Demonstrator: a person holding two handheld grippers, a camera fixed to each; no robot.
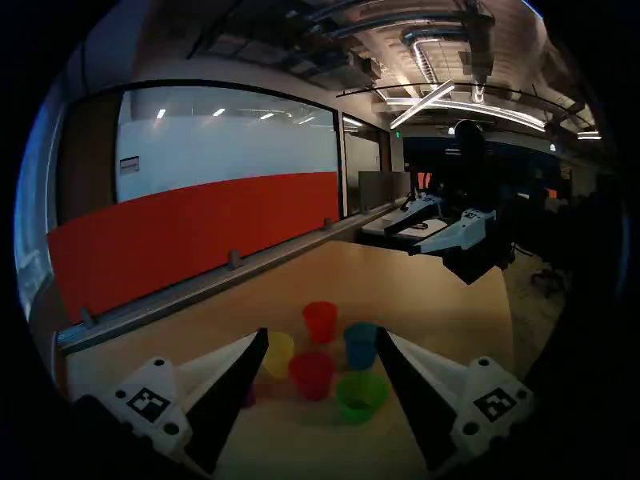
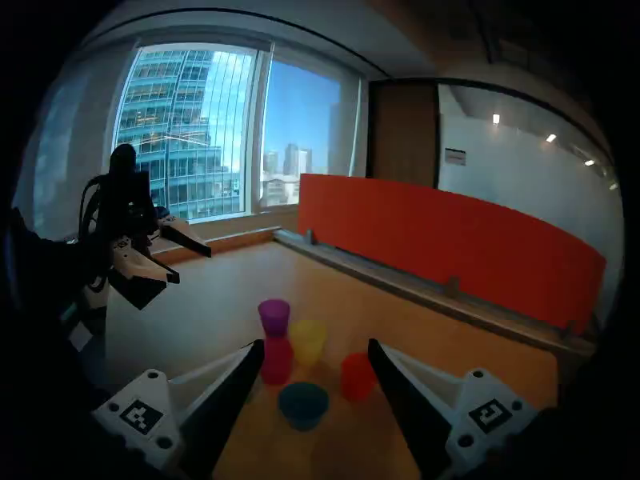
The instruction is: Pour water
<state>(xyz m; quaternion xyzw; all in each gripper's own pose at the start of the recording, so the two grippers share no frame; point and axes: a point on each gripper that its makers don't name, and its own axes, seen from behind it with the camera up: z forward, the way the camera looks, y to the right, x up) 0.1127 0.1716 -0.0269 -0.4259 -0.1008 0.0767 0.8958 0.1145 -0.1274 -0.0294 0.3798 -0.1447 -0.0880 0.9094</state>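
Several small coloured plastic cups stand clustered on a wooden table (image 1: 424, 296). In the left gripper view I see an orange cup (image 1: 320, 319), a teal cup (image 1: 361, 345), a yellow cup (image 1: 278, 354), a red cup (image 1: 312, 374), a green cup (image 1: 360, 397) and a purple cup (image 1: 250, 395) half hidden by a finger. My left gripper (image 1: 320, 336) hovers open in front of them, holding nothing. In the right gripper view my right gripper (image 2: 314, 346) is open and empty before the purple cup (image 2: 274, 315), yellow cup (image 2: 308, 340), red cup (image 2: 276, 362), orange cup (image 2: 356, 376) and teal cup (image 2: 302, 405).
Each gripper faces the other across the table: the right gripper (image 1: 400, 242) far off, the left gripper (image 2: 192, 266) held by a dark-sleeved person. A red partition (image 1: 192, 232) with a metal rail runs along one table edge. Office chairs (image 1: 548, 276) stand beyond the far end.
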